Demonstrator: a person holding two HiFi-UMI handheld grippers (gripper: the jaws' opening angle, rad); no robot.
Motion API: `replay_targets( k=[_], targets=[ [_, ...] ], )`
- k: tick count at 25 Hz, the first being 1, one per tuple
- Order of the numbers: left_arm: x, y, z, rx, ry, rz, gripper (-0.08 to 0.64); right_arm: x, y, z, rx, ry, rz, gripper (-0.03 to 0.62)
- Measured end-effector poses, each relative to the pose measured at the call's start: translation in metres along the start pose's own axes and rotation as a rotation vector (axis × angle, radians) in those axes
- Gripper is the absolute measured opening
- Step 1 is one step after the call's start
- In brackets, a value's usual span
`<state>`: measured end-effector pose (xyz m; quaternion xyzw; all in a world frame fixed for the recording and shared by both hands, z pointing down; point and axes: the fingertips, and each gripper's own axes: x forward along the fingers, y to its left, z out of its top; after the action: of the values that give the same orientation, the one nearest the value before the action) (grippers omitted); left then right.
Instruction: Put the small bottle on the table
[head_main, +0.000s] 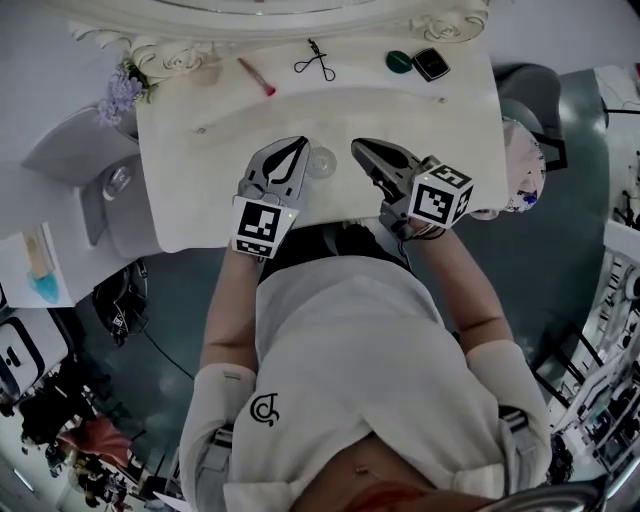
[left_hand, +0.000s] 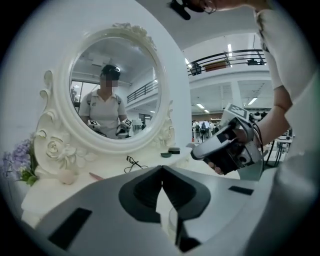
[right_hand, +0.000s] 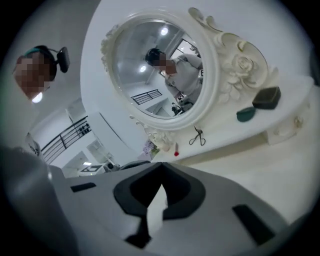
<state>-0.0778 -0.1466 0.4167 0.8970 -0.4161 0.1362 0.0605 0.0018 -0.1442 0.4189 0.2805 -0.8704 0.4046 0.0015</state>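
In the head view the small bottle (head_main: 320, 161), clear and round from above, stands on the white table (head_main: 180, 200) well in front of the mirror (head_main: 270, 15), between the tips of the left gripper (head_main: 298, 146) and the right gripper (head_main: 362, 149) and just beside the left one. In the left gripper view the jaws meet at their tips with nothing between them, pointing toward the mirror, and an eyelash curler (left_hand: 134, 162) lies just below the mirror's frame. In the right gripper view the jaws are likewise closed tip to tip and empty, with a black compact (right_hand: 266, 97) lying right of the mirror.
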Motion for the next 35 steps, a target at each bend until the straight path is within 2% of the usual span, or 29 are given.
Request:
replay_targets(
  k=[6,9,16,20,24,32,35],
  targets=[
    [-0.022,0.016,0.048,0.046,-0.096,0.077,0.014,-0.005,0.027,0.027,-0.278,-0.057,-0.055,0.006],
    [-0.037,0.028,0.068,0.037,-0.144,0.121,0.014,-0.008,0.042,0.04,-0.391,-0.093,-0.074,0.005],
    [-0.063,0.053,0.1,0.055,-0.206,0.206,0.014,-0.014,0.066,0.081,-0.621,-0.219,-0.157,0.005],
    [-0.072,0.066,0.107,0.025,-0.2,0.256,0.014,-0.017,0.077,0.094,-0.756,-0.276,-0.206,0.005],
    [-0.078,0.074,0.112,0.018,-0.203,0.285,0.014,-0.015,0.079,0.097,-0.815,-0.285,-0.213,0.005],
    [-0.077,0.074,0.115,0.038,-0.192,0.256,0.014,-0.008,0.07,0.101,-0.769,-0.278,-0.2,0.003],
    [-0.073,0.07,0.115,0.04,-0.186,0.232,0.014,-0.007,0.07,0.104,-0.778,-0.278,-0.196,0.003]
  ],
)
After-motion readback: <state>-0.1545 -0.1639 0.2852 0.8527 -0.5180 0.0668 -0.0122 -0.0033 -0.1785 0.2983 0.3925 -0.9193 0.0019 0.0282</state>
